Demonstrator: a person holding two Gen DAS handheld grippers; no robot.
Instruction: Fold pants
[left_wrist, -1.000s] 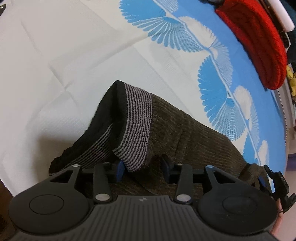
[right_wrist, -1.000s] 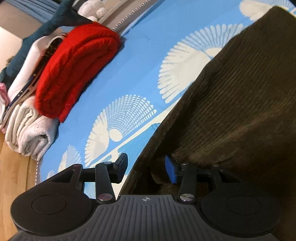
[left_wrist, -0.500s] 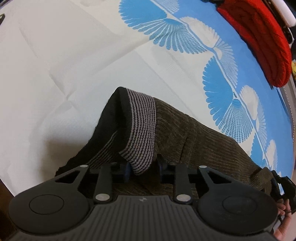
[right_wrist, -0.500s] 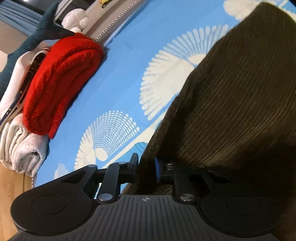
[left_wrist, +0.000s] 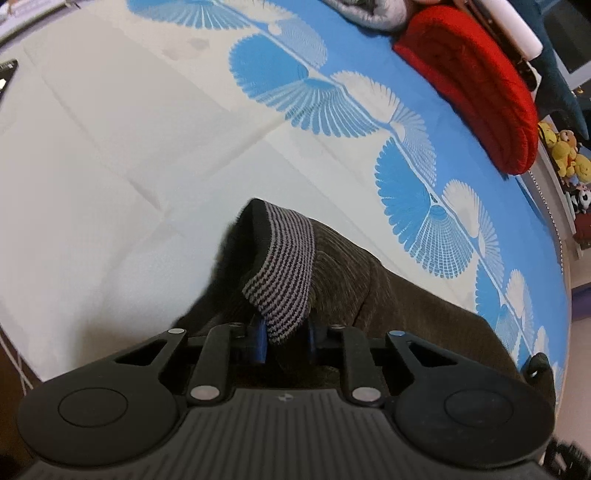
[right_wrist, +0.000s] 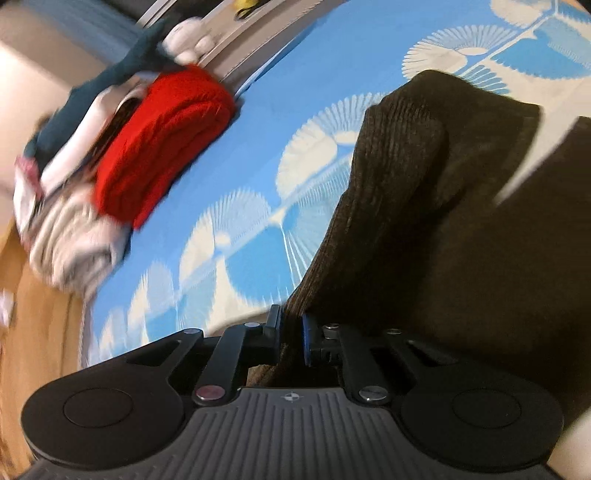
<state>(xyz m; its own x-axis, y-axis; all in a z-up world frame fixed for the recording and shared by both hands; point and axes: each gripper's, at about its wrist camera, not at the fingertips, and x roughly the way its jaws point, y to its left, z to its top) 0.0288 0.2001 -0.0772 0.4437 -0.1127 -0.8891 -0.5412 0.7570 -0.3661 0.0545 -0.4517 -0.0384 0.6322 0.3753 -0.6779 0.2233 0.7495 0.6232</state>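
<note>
Dark brown corduroy pants (left_wrist: 388, 291) lie on the bed, their grey-and-black striped waistband (left_wrist: 284, 273) raised into a peak. My left gripper (left_wrist: 285, 341) has the waistband between its blue pads, and the jaws are closing on it. In the right wrist view the pants (right_wrist: 424, 221) hang up in a lifted fold. My right gripper (right_wrist: 291, 338) pinches their left edge, its jaws closing with the cloth between the pads. The picture there is blurred by motion.
The bed sheet is white (left_wrist: 92, 166) on the left and blue with fan patterns (left_wrist: 351, 48) on the right. A folded red knit (left_wrist: 476, 81) (right_wrist: 162, 144) and pale folded clothes (right_wrist: 70, 243) lie near the far edge. Plush toys (left_wrist: 565, 155) sit beyond it.
Both grippers went from open around the fabric to pinching it. The left one rose a little with the waistband. The right one swung up and sideways, lifting the pants' edge.
</note>
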